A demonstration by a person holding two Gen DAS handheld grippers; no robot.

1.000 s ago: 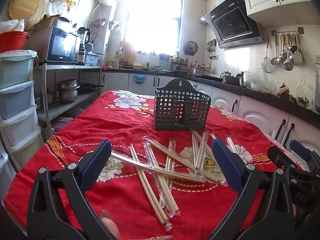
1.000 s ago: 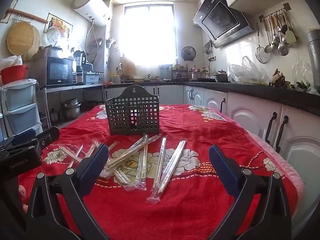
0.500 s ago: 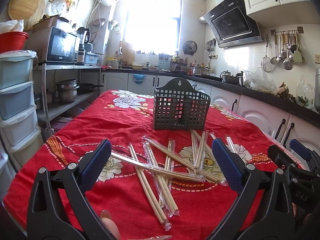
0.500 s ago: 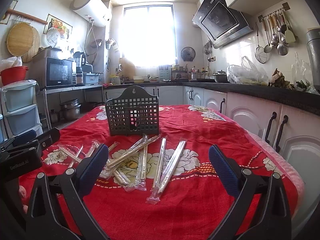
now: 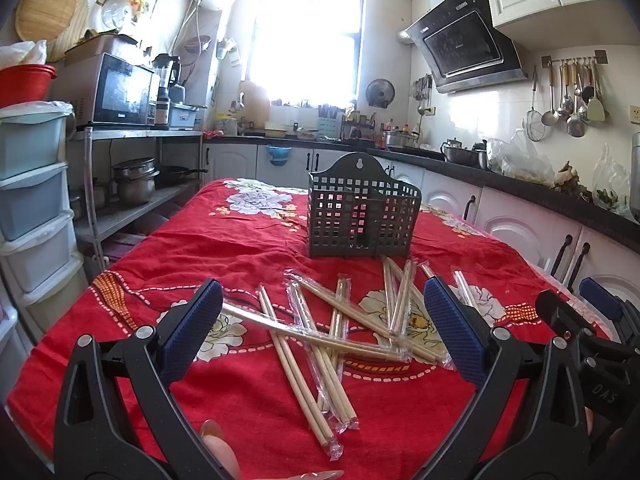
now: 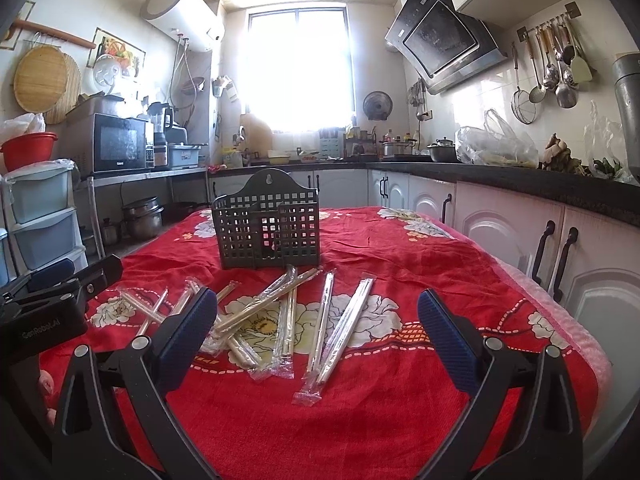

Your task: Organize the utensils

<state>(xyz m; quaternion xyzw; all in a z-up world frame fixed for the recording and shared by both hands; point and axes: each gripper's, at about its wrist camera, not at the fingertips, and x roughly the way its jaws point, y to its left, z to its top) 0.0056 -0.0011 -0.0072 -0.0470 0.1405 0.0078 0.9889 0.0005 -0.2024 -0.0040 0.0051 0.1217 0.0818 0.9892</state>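
None stored yet: every wrapped pair of wooden chopsticks (image 5: 320, 336) lies on the red flowered tablecloth (image 5: 224, 248), none that I can see inside the dark grey perforated plastic utensil basket (image 5: 362, 216).
Basket: it stands upright on the tablecloth, well beyond my tongs; through its holes I see only cloth and its inner divider, so I judge it empty.
Chopsticks: a loose crossed pile in clear sleeves, just in front of the basket, some overlapping, one long pair laid across the others.
Outlying pairs: in the right view two sleeved pairs (image 6: 344, 324) lie apart from the pile, in front of the basket and to its right.
Left tongs (image 5: 322, 330): I hold them spread wide, nothing between the blue pads, hovering on the near side of the pile from the basket.
Right tongs (image 6: 316, 334): also spread wide and empty, low over the cloth, short of the basket.
Left to do: by my reckoning, everything; each pair wants picking up and standing in the basket.
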